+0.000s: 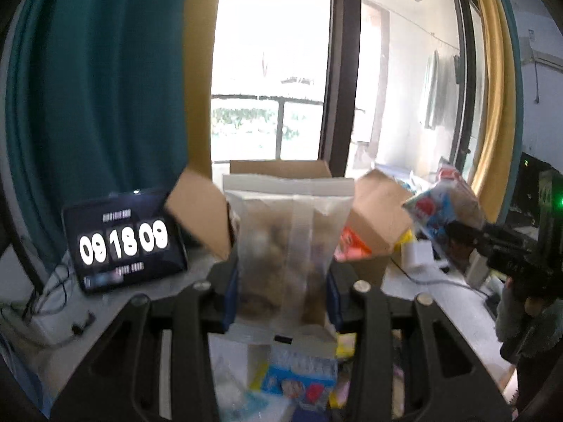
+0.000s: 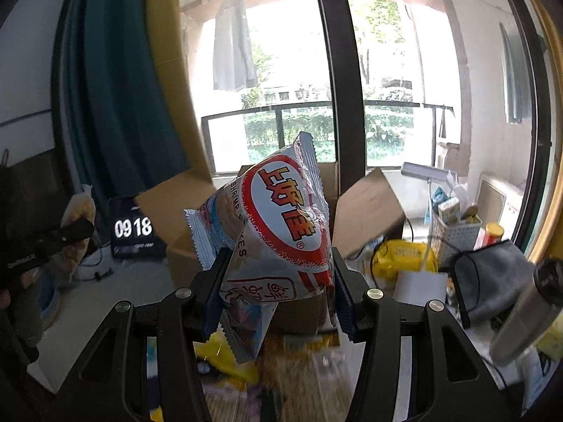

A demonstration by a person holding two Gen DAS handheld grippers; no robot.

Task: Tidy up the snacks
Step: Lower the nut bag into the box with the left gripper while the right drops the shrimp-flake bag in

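Since both packets look bound for the cardboard box [image 1: 373, 211] just ahead of our fingers, we carry them lifted above the loose snack pile [image 1: 299, 383]. Our left gripper [image 1: 281, 281] pinches the clear bag [image 1: 285, 246] near its lower end, long axis upright, sealed top edge toward the box. Our right gripper [image 2: 278, 281] clamps the shrimp chip packet [image 2: 278, 225], tilted, long axis leaning up and rightward.

Clear bag [image 1: 285, 246]: see-thru plastic film w/ frosted white seams. Shrimp-cracker packet [image 2: 281, 232]: glossy crinkly foil-plastic, serrated edges. Box [image 2: 366, 207]: matt brown cardboard; both grippers' arms matt black plastic w/ shiny metal rivets.
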